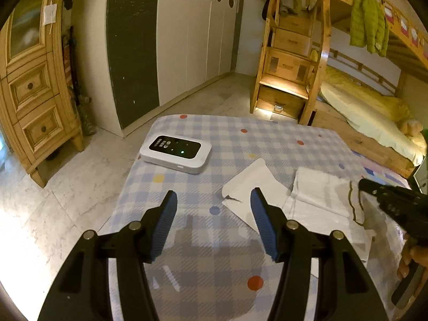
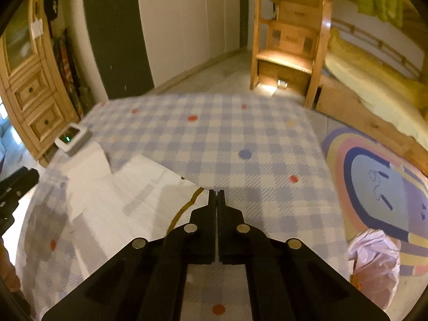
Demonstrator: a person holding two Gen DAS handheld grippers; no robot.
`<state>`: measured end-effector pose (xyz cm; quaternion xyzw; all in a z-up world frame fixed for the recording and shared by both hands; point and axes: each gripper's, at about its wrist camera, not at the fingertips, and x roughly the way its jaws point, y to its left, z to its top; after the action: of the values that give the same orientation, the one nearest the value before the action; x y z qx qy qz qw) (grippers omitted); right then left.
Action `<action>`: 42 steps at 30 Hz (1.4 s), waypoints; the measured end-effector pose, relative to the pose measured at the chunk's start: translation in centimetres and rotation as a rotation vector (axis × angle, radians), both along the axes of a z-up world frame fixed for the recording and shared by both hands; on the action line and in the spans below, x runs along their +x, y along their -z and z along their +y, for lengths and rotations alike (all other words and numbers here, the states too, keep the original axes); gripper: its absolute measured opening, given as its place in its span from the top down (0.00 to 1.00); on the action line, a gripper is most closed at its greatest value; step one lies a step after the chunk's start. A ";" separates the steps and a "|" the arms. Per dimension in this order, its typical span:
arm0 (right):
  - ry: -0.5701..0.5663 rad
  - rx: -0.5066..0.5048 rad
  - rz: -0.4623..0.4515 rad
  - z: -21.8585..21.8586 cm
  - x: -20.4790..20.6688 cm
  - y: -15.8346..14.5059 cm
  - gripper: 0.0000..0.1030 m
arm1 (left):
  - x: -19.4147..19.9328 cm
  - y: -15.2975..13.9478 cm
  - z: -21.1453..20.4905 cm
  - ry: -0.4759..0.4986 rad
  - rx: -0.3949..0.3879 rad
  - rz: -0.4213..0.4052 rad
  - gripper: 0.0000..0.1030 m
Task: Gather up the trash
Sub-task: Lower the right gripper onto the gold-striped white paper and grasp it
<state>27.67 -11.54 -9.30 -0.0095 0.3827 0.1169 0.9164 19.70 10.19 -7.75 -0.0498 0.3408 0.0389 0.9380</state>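
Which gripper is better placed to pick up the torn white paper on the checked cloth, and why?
Left. The left gripper is open, with the torn paper just past its right finger. The right gripper is shut, beside the thin yellowish cord.

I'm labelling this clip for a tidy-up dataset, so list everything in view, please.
Table: one, blue-and-cream check cloth with coloured dots, centre.
White device: one, black top panel, green light, far left of table.
Paper sheets: several, white, right part of table.
Cord: one, yellowish, on the papers by the right gripper's tip.
Plastic bag: one, pale pink, crumpled, on the floor right of the table.
Rug: one, rainbow, floor.
Bunk bed: one, wooden, yellow bedding.
Jacket: one, green, hung on the bunk rail.
Wardrobe: one, white and dark.
Left gripper: open.
Right gripper: shut.
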 end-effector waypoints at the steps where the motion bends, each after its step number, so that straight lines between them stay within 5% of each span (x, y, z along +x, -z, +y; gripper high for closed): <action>1: 0.015 0.012 -0.018 -0.5 -0.3 -0.5 1.00 | -0.1 -0.1 -0.1 0.001 0.000 -0.003 0.46; 6: 0.110 0.036 -0.121 -2.6 -1.6 -2.6 1.00 | -0.2 -0.3 -0.9 0.024 0.008 -0.013 0.46; 9: 0.060 0.052 -0.111 -2.4 -2.2 -2.5 1.00 | -0.1 -0.3 -1.7 0.041 0.021 -0.016 0.46; 18: -0.393 0.068 -0.004 3.6 -3.9 -1.4 1.00 | -0.6 -0.4 -2.0 0.040 0.040 -0.028 0.46; 22: -0.479 0.070 0.019 6.1 -4.6 -0.9 1.00 | -1.1 -0.6 -0.7 0.006 0.040 -0.032 0.46; 26: -0.434 0.098 -0.053 6.8 -5.0 -2.1 1.00 | -1.8 -0.9 1.3 -0.043 0.026 -0.041 0.46; 29: -0.289 0.123 -0.115 5.1 -4.4 -3.2 0.96 | -2.2 -0.9 2.5 -0.068 0.016 -0.039 0.46; 33: -0.143 0.099 -0.035 3.3 -2.2 -1.8 0.64 | -2.4 -1.0 2.9 -0.069 0.029 -0.041 0.46; 42: -0.171 -0.005 0.141 3.7 -2.0 1.9 0.63 | -2.0 -1.3 1.8 -0.036 0.019 -0.057 0.46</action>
<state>25.69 -7.88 -11.22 -0.0363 0.4444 0.1942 0.8738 17.72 11.98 -6.45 -0.0482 0.3125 0.0577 0.9469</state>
